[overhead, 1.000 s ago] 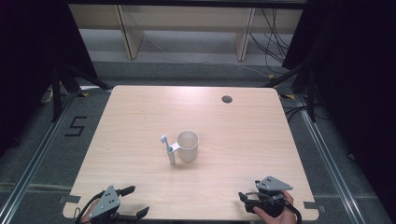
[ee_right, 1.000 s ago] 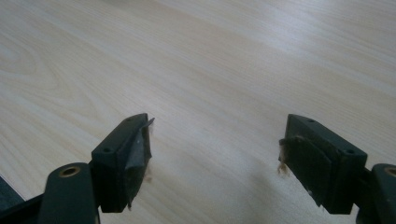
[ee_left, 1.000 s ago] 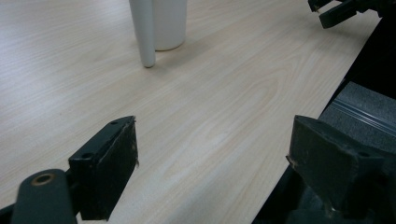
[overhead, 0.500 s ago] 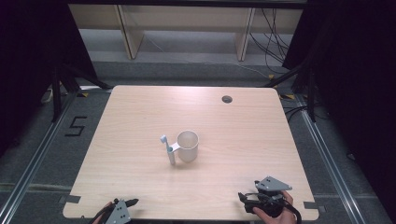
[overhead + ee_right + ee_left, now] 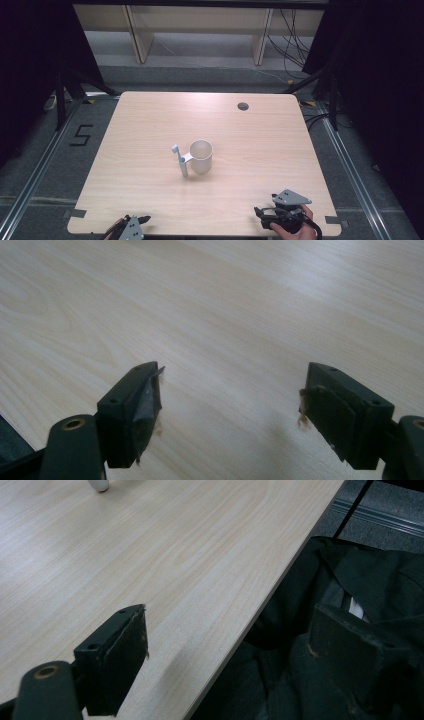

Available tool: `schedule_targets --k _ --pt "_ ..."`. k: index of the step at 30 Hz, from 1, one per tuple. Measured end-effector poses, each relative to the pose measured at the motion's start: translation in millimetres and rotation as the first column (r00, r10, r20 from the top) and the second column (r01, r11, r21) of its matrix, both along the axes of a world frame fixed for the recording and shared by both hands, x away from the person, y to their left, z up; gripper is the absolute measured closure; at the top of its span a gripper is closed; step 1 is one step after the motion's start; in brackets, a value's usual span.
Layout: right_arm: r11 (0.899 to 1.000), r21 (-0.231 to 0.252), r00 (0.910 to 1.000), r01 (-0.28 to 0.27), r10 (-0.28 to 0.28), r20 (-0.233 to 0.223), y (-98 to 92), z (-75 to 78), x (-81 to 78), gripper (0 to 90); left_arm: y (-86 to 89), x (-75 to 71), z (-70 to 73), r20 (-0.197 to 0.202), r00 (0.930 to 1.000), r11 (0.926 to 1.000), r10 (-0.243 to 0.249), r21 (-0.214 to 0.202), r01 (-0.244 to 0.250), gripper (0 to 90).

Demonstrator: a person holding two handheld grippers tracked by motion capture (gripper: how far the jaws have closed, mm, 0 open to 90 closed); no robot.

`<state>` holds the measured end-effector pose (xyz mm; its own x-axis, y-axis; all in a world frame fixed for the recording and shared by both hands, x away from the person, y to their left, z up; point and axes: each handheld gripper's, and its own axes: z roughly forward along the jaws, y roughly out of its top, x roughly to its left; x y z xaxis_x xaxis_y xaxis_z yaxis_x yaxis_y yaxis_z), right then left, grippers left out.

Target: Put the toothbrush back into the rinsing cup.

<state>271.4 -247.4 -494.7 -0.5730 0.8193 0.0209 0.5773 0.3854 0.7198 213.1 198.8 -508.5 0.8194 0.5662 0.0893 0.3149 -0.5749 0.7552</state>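
A cream cup (image 5: 201, 156) stands near the middle of the wooden table (image 5: 150, 125). A pale blue toothbrush (image 5: 180, 160) leans against its left side, head up. My left gripper (image 5: 140, 220) sits at the table's near edge, bottom left, far from the cup. In the left gripper view it (image 5: 230, 630) is open, one jaw over the wood and the other over dark clothing off the edge. A hand holds my right gripper (image 5: 261, 216) at the near right. In the right gripper view it (image 5: 232, 390) is open, with bare wood between the jaws.
A round cable hole (image 5: 243, 106) lies in the table's far right part. Shelving (image 5: 200, 30) and cables stand beyond the far edge. A floor mark "5" (image 5: 81, 135) is left of the table. Dark cloth (image 5: 360, 580) hangs just off the near edge.
My left gripper has drawn back toward the near edge and now sits lower in the high view. The right gripper, cup and toothbrush have not moved.
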Motion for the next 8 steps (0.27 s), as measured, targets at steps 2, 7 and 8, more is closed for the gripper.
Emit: schedule_targets --k 2,7,8 --pt "1.0 -0.024 0.9998 -0.004 0.005 0.02 -1.1 0.5 0.4 24.0 0.1 0.1 0.1 -0.012 0.9999 0.9998 0.004 -0.021 -0.004 15.0" --pt "1.0 0.003 1.0 0.006 -0.006 -0.005 0.6 0.7 -0.8 23.9 1.1 0.9 1.0 -0.007 0.9995 0.9985 0.03 -0.047 -0.03 15.0" --pt "1.0 -0.007 1.0 -0.001 0.001 0.0 -0.3 0.2 -0.1 23.9 0.9 0.8 1.1 -0.006 0.9995 0.998 0.03 -0.055 -0.031 15.0"
